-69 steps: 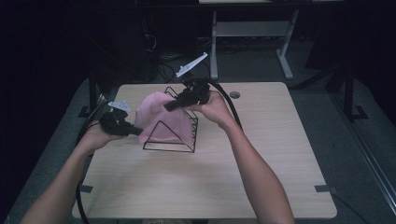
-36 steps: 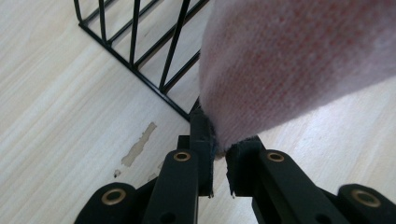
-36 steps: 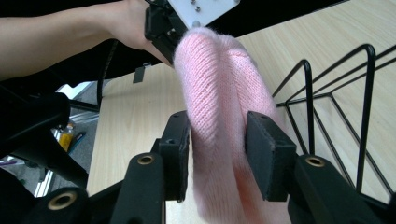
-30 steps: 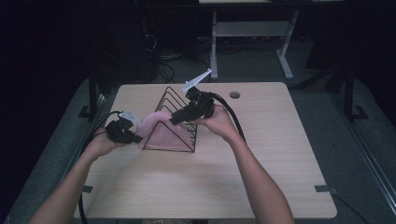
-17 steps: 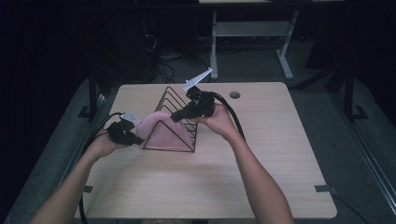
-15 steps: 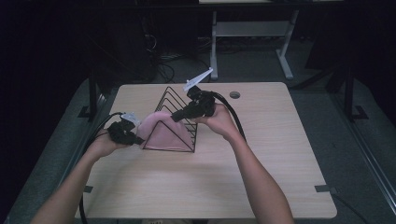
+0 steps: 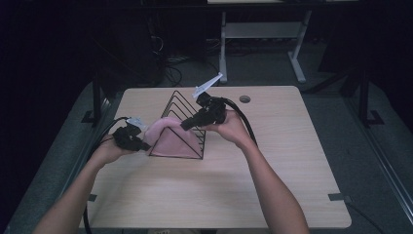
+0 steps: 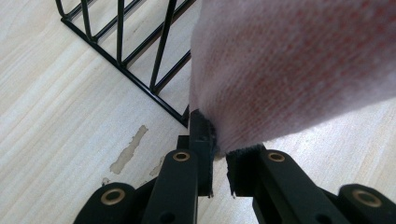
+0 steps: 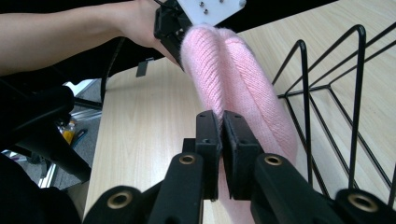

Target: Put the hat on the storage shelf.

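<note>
From my seat, with the black wire rack (image 7: 181,127) as my mark on the bench (image 7: 214,195), my left gripper (image 7: 142,145) sits just beside the rack's left end, its jaws pinched nearly closed on the lower edge of the pink knitted cloth (image 7: 168,136), which lies draped against that end of the rack. My right gripper (image 7: 185,126) reaches in over the rack's near top edge, and its jaws, having just closed, clamp a fold of the same cloth, which stretches away from them toward the left gripper (image 9: 170,25) beyond.
</note>
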`<state>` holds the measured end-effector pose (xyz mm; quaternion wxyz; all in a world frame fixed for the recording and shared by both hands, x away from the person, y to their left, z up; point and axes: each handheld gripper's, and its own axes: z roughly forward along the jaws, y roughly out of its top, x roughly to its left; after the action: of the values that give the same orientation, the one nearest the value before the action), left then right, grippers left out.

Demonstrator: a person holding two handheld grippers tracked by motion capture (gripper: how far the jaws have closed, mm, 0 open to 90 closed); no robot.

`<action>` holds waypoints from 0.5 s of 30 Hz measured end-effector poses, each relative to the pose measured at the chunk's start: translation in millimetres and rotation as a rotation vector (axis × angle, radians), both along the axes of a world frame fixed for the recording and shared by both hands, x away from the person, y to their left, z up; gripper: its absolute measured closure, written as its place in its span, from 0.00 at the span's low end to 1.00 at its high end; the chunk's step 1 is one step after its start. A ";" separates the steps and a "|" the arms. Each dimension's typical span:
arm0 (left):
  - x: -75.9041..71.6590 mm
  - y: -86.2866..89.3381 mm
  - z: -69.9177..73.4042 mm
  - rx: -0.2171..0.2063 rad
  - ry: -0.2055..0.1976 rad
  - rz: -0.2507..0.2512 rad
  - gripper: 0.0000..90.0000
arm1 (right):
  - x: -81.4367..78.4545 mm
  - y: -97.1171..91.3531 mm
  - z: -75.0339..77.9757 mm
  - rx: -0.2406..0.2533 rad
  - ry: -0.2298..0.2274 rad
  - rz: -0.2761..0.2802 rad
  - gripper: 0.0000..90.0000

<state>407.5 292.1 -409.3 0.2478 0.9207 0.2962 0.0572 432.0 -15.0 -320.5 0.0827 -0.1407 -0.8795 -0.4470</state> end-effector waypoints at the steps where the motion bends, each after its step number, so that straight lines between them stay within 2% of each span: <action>1: -0.3 0.5 0.7 0.001 -0.002 0.007 0.90 | -0.5 -0.7 0.7 0.009 0.001 -0.002 0.88; 3: -1.1 1.6 2.6 0.010 -0.018 0.011 0.83 | -0.7 -4.4 2.9 0.033 -0.009 -0.035 0.68; 4: -2.3 1.9 3.6 0.006 -0.019 0.013 0.83 | -0.2 -7.3 4.2 0.039 0.004 -0.047 0.68; 9: -3.8 5.2 8.1 -0.005 -0.029 0.027 0.78 | 3.9 -23.0 5.7 0.035 0.012 -0.085 0.59; 15: -4.3 8.5 11.3 -0.030 -0.025 0.026 0.76 | 5.4 -33.8 7.3 0.024 0.013 -0.104 0.58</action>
<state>403.2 300.6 -397.9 0.2646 0.9121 0.3057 0.0675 437.4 -48.8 -313.3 0.0669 -0.1879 -0.8650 -0.4603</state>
